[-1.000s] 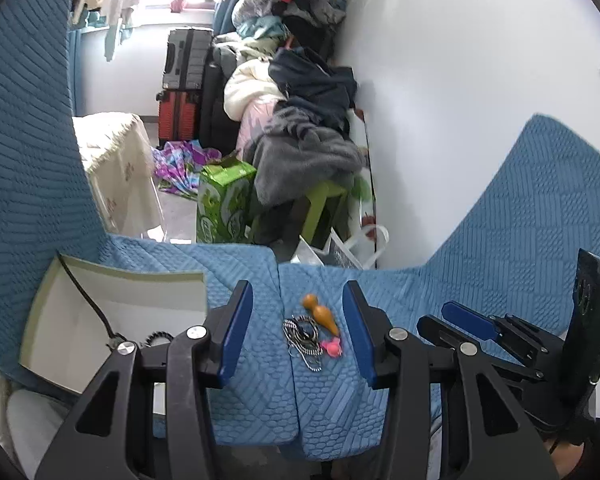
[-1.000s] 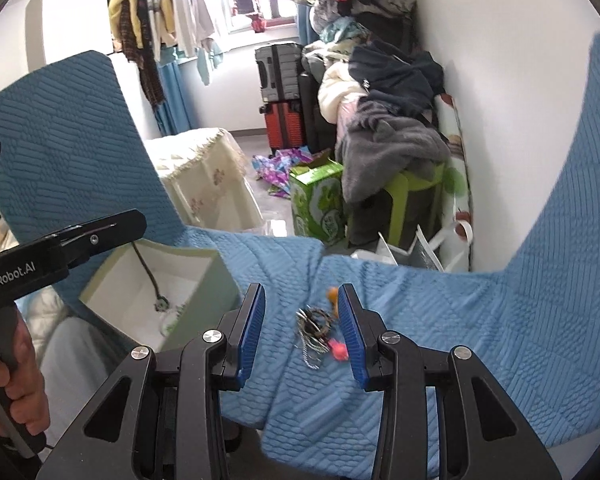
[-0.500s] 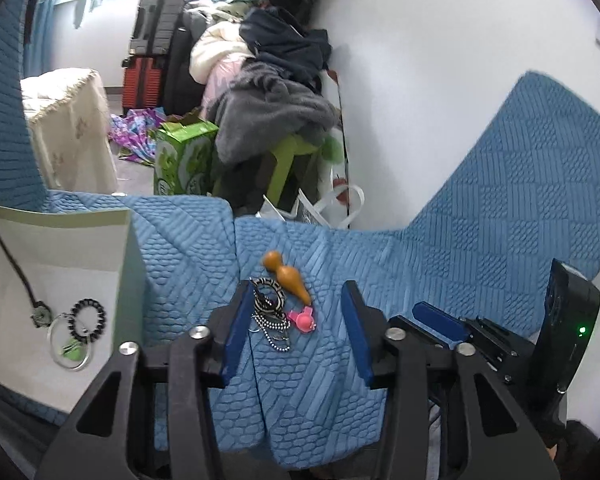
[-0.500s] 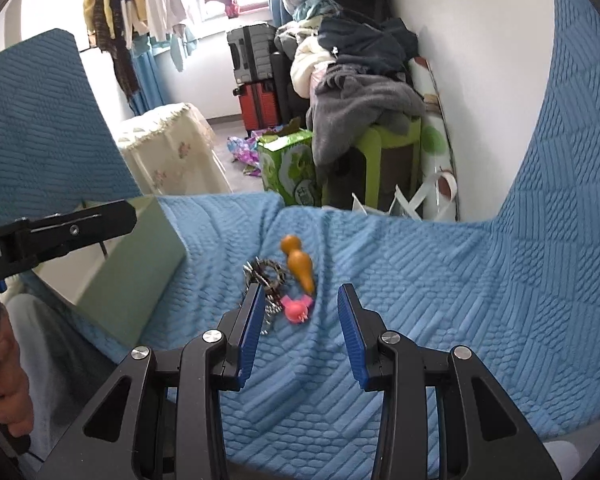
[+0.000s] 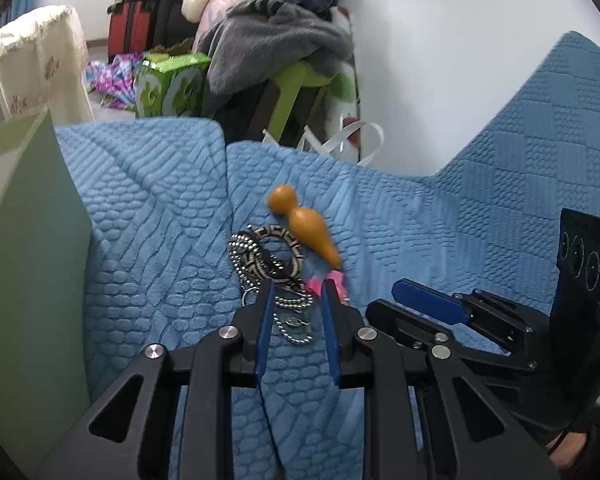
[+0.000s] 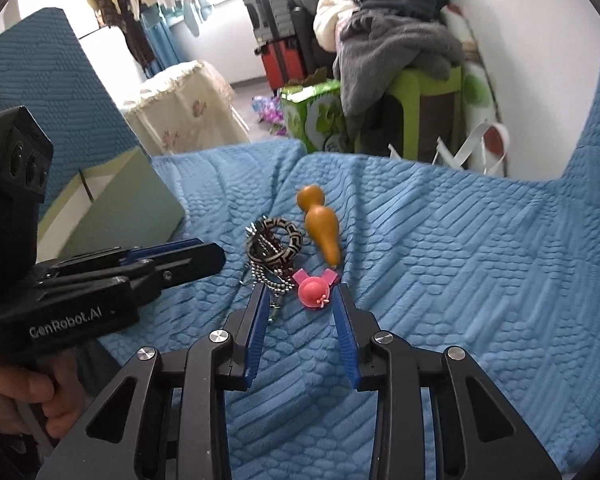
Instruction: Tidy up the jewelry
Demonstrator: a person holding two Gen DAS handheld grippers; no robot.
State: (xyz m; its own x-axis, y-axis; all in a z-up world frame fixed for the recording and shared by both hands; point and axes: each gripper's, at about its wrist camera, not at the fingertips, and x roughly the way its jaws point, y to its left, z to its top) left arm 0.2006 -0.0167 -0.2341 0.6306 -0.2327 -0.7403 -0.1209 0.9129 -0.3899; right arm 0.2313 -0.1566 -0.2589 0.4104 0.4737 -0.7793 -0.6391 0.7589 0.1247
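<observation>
Fingers of the left gripper [image 5: 296, 294] have narrowed around the bead chain [image 5: 294, 312]; right gripper [image 6: 300, 294], open, now straddles the pink charm [image 6: 313, 294], so pickup appears imminent.

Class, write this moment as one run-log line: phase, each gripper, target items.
phase: approach | left gripper: open over bead chain | right gripper: open around pink hat charm | orange gourd: untouched | surface: blue quilt
</observation>
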